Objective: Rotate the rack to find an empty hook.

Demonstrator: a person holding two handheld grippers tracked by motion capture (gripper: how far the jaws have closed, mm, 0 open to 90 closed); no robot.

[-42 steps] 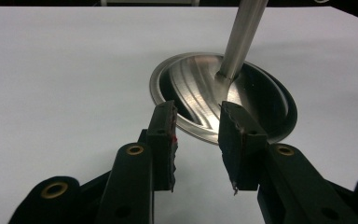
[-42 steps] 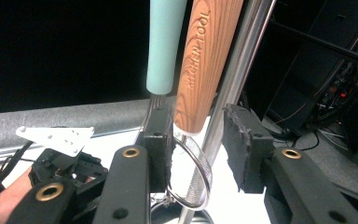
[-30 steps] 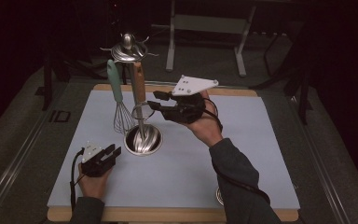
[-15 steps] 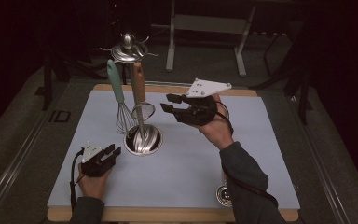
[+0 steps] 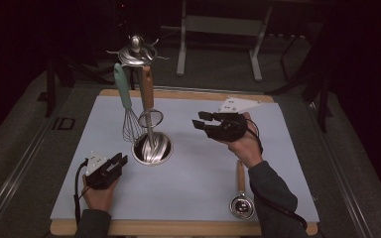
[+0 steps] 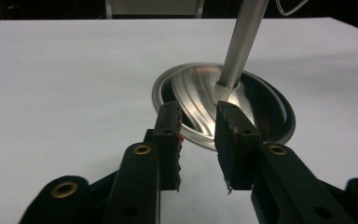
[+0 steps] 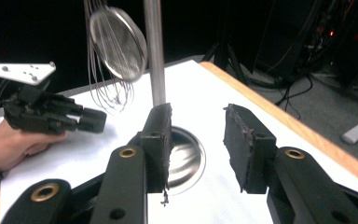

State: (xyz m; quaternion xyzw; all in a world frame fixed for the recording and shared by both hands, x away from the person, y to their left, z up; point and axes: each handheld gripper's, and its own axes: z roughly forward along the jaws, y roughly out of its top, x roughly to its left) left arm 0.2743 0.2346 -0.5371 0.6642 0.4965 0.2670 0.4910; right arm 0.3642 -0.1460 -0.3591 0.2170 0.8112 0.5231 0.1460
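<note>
Beside the utensil stand (image 5: 150, 144), left gripper (image 5: 116, 163) and right gripper (image 5: 202, 120) gape empty, left's jaws just narrowing.

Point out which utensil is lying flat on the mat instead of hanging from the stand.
The wooden-handled metal scoop near the front right edge of the mat. The whisk with the teal handle and the small strainer both hang upright from the stand.

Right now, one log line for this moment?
left claw: open, just been closing, empty, beside round steel stand base | right claw: open, empty, off the table | teal-handled wire whisk, wood-handled mesh strainer: hanging
</note>
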